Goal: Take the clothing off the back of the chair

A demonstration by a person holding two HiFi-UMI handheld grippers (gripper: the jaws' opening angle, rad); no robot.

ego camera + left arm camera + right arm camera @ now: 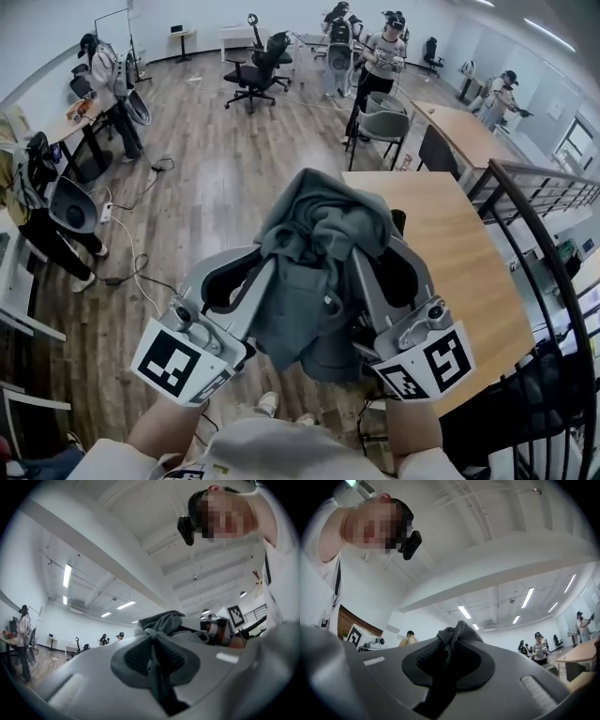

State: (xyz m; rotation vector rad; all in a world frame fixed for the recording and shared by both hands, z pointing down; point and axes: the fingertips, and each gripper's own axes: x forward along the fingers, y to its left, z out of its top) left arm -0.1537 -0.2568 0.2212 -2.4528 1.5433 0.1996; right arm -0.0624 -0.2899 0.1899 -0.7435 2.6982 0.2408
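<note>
- Wood-plank floor (206, 187): pale brown, runs the length of the room.
- Tabletop (469, 262): light wood, right of centre.
- Railing (544, 220): black metal, curves along the right edge.
- Office chair (255, 75): black, far end.
- Grey-green chair (384, 125): beside a second tabletop (469, 131).
- Cable (141, 192): black, loose on the floor, left.
- Person (380, 58): standing, wearing a headset, far end.
- Ceiling strip lights (528, 597): lit.

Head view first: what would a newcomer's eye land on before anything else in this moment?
A bunched grey fabric garment fills the centre, hanging between the left gripper and the right gripper, each with its jaws shut on a fold of it. Just beyond it on the right lies a long light wooden table. Further back, several people stand about on the wood floor.
</note>
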